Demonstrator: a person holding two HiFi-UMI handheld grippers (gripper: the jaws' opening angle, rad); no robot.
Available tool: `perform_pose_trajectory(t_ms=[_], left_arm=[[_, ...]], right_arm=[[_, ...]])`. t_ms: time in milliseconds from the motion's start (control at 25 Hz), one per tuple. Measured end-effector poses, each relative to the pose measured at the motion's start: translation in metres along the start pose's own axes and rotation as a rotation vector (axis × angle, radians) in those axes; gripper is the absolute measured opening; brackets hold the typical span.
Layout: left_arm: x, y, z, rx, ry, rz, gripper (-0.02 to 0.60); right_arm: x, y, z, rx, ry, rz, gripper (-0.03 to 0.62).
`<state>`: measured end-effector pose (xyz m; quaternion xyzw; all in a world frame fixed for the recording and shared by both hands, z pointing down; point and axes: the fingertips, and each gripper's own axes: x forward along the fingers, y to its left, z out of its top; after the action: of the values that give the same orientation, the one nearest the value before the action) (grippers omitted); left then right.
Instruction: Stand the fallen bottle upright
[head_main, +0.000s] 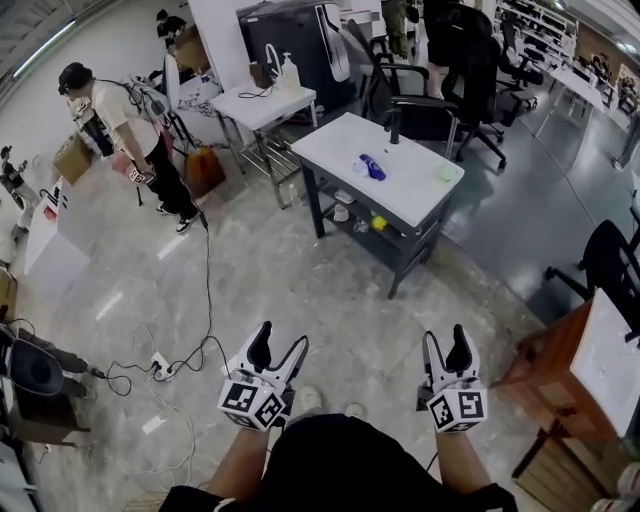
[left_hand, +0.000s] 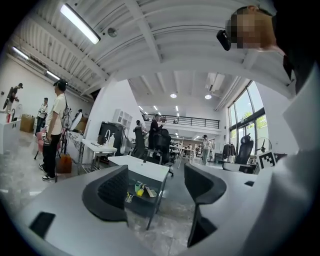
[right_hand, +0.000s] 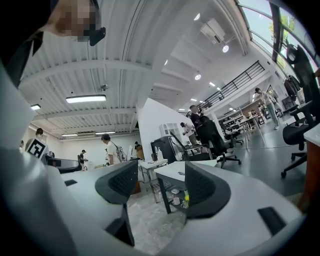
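Note:
The fallen bottle (head_main: 370, 167), clear with a blue part, lies on its side on a white table (head_main: 410, 195) well ahead of me across the floor. In the head view, my left gripper (head_main: 280, 342) and right gripper (head_main: 445, 340) are held low in front of my body, far short of the table. Both point level toward it, and both stand open with nothing between the jaws. The left gripper (left_hand: 155, 187) has the table (left_hand: 147, 169) in the gap between its jaws. The right gripper (right_hand: 160, 185) also frames the table (right_hand: 170, 171).
A shelf (head_main: 375, 225) under the table holds small items, and a pale green thing (head_main: 445, 175) sits on its right end. A person (head_main: 130, 125) stands at the left. Cables and a power strip (head_main: 160, 365) lie on the floor. Office chairs (head_main: 470, 70) stand behind, a wooden desk (head_main: 565, 385) at right.

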<state>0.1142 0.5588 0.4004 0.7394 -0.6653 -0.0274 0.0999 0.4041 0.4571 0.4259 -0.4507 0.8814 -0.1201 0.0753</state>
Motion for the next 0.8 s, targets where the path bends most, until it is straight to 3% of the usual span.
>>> perform_pose_trajectory(t_ms=[320,520,800], left_arm=[[0.044,0.003,0.008,-0.007,-0.004,-0.065,0.348],[0.092,0.013,-0.004,-0.032,0.021,-0.138,0.35],[0.153,0.054,0.008,-0.034,0.021,-0.207,0.351]], right_arm=[[0.012,-0.012,0.003,-0.017,0.002,-0.037,0.288],[0.026,-0.035,0.005,-0.045,0.025,-0.114,0.288],[0.102,-0.029,0.008,-0.081,0.032,-0.125,0.285]])
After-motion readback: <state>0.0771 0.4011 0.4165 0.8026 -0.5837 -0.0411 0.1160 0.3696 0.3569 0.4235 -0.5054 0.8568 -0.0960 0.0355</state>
